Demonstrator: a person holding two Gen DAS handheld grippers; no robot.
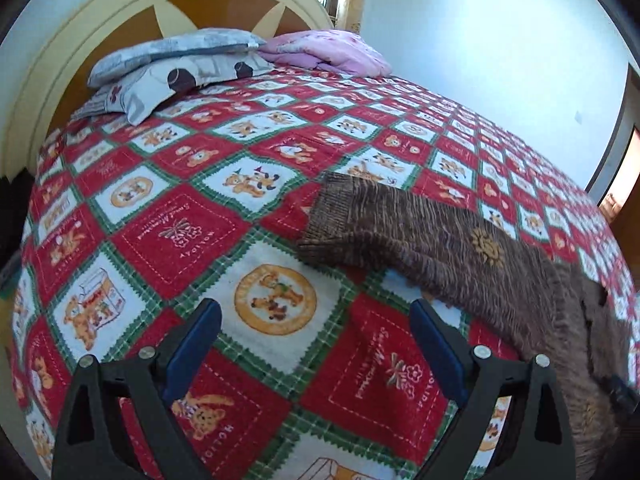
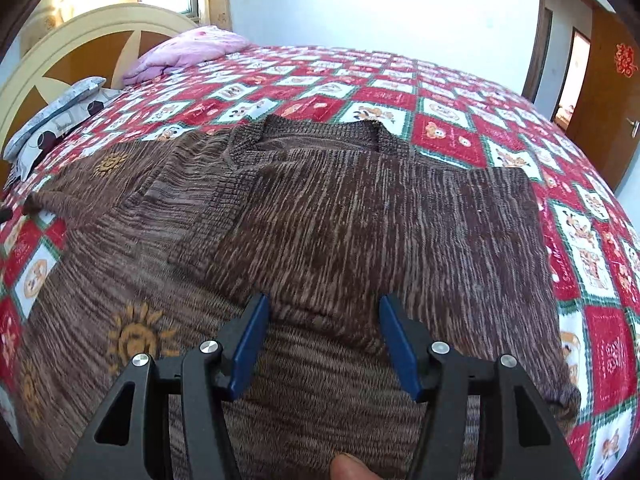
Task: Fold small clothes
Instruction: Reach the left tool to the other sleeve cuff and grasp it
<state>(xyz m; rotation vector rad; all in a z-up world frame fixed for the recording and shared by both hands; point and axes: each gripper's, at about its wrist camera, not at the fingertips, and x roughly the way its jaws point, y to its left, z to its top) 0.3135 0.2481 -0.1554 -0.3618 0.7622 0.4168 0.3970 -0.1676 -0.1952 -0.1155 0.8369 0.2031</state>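
A brown knitted sweater [image 2: 340, 216] with orange sun motifs lies flat on the bed, collar [image 2: 320, 136] towards the far side. One side of it is folded in over the body at the right. Its other sleeve [image 1: 460, 248] stretches out to the left and ends in a ribbed cuff [image 1: 326, 220]. My left gripper [image 1: 315, 306] is open wide over the bare bedspread, nearer to me than the cuff, with nothing between its fingers. My right gripper [image 2: 325, 299] hovers open over the sweater's lower middle, with only knit beneath. A fingertip [image 2: 348, 466] shows at the bottom edge.
The red, white and green patchwork bedspread [image 1: 180, 236] covers the whole bed. Grey patterned pillows [image 1: 168, 68] and a pink quilt [image 1: 328, 52] lie by the cream and wood headboard [image 1: 52, 80]. A wooden door [image 2: 608, 100] stands at the far right.
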